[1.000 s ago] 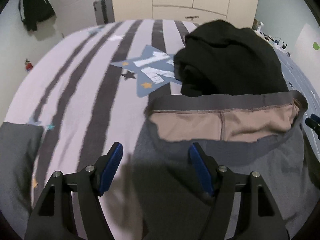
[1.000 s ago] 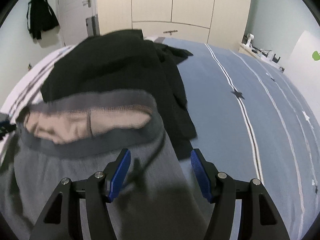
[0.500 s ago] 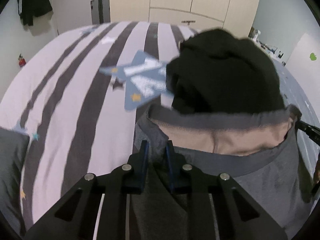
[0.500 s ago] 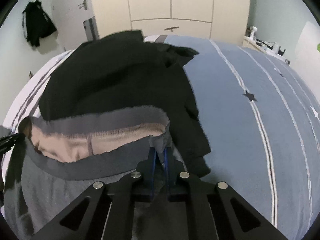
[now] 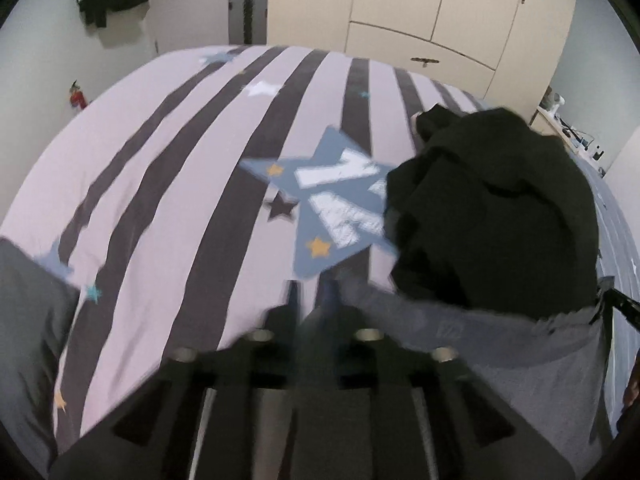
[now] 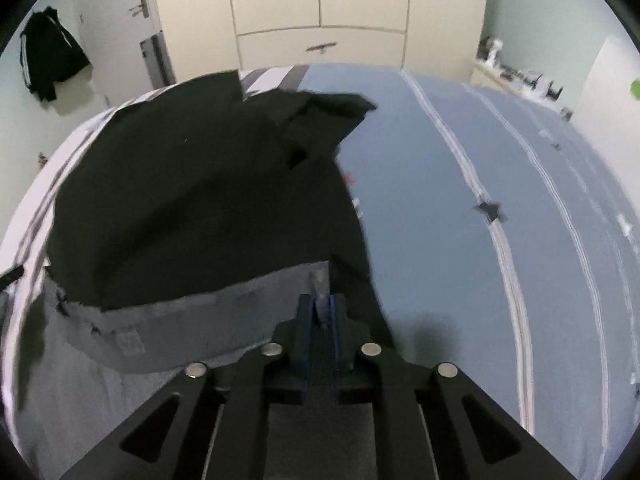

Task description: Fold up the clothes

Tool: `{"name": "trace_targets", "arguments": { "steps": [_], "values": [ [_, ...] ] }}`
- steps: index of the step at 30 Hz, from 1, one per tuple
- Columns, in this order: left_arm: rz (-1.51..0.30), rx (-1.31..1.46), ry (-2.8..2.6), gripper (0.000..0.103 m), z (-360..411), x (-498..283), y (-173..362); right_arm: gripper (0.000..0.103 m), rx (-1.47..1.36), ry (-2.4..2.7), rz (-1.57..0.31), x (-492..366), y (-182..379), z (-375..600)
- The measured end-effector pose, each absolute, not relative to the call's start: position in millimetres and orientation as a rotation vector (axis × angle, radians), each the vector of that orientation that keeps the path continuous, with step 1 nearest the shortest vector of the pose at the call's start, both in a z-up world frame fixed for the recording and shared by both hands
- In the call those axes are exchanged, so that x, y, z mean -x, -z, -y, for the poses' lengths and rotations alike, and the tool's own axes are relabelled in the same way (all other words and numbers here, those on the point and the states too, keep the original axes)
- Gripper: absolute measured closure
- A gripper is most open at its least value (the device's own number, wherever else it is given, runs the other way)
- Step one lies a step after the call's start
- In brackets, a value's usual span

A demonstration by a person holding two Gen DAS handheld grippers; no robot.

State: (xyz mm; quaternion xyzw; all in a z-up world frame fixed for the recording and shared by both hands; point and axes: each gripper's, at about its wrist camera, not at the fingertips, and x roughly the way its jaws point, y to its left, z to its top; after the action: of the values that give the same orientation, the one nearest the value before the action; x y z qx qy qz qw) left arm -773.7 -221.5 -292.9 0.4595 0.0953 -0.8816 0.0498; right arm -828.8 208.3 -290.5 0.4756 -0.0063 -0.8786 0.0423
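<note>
Grey trousers (image 6: 168, 332) hang stretched by the waistband over the bed (image 6: 460, 240), soft and floppy, light, best held at the corners. Right tongs (image 6: 320, 312) pinch one corner, left tongs (image 5: 310, 300) the other, both easing wider. Black garment (image 5: 492, 208) lies just beyond.

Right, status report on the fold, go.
Left hand-held gripper and right hand-held gripper both pinching the grey garment's waistband, jaws easing open. Black clothes pile directly behind it.

Garment (image 6: 168, 332) on bed (image 6: 440, 240), dark pile (image 6: 192, 208) just behind, wardrobe (image 6: 320, 12) beyond
</note>
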Motion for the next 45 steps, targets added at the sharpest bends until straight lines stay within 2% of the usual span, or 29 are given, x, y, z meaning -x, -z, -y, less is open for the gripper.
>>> {"name": "trace_targets", "arguments": {
  "steps": [1, 2, 5, 11, 15, 17, 18, 19, 21, 22, 23, 27, 31, 33, 35, 37, 39, 42, 45],
  "values": [
    [-0.317, -1.419, 2.696, 0.055, 225, 766, 298, 0.078, -1.448, 2.675, 0.044, 826, 290, -211],
    [-0.347, -1.441, 2.71, 0.054, 229, 759, 303, 0.07, -1.411, 2.683, 0.044, 819, 287, -214],
    [-0.339, -1.492, 2.744, 0.05, 230, 743, 312, 0.062, -1.332, 2.686, -0.028, 796, 284, -223],
    [-0.264, -1.612, 2.778, 0.049, 214, 740, 330, 0.061, -1.448, 2.605, -0.062, 783, 316, -249],
    [-0.224, -1.618, 2.753, 0.051, 205, 752, 337, 0.061, -1.494, 2.604, 0.014, 792, 328, -252],
    [-0.206, -1.604, 2.756, 0.07, 203, 755, 337, 0.061, -1.508, 2.59, 0.05, 797, 332, -250],
    [-0.199, -1.606, 2.758, 0.089, 202, 756, 336, 0.061, -1.512, 2.589, 0.055, 798, 333, -249],
    [-0.192, -1.608, 2.76, 0.097, 202, 758, 336, 0.061, -1.513, 2.586, 0.059, 800, 334, -248],
    [-0.177, -1.584, 2.761, 0.099, 203, 760, 331, 0.068, -1.52, 2.572, 0.061, 801, 335, -245],
    [-0.157, -1.556, 2.763, 0.099, 204, 761, 327, 0.085, -1.507, 2.565, 0.075, 800, 334, -244],
    [-0.153, -1.519, 2.763, 0.099, 206, 763, 321, 0.091, -1.502, 2.58, 0.056, 800, 330, -242],
    [-0.172, -1.398, 2.744, 0.099, 218, 773, 303, 0.097, -1.45, 2.667, -0.046, 804, 318, -236],
    [-0.135, -1.427, 2.723, 0.099, 213, 783, 303, 0.103, -1.452, 2.746, -0.027, 810, 312, -238],
    [-0.123, -1.498, 2.68, 0.095, 211, 785, 311, 0.103, -1.482, 2.755, -0.009, 811, 314, -238],
    [-0.159, -1.55, 2.648, 0.083, 217, 782, 315, 0.103, -1.529, 2.725, 0.01, 816, 324, -245],
    [-0.246, -1.537, 2.649, 0.054, 229, 770, 310, 0.103, -1.532, 2.714, 0.012, 811, 325, -245],
    [-0.34, -1.501, 2.667, 0.042, 242, 755, 303, 0.103, -1.478, 2.713, 0.013, 801, 318, -245],
    [-0.463, -1.473, 2.705, 0.04, 259, 722, 293, 0.099, -1.41, 2.667, 0.059, 776, 306, -246],
    [-0.48, -1.579, 2.713, 0.04, 266, 689, 296, 0.098, -1.334, 2.556, 0.092, 745, 295, -236]
  ]
}}
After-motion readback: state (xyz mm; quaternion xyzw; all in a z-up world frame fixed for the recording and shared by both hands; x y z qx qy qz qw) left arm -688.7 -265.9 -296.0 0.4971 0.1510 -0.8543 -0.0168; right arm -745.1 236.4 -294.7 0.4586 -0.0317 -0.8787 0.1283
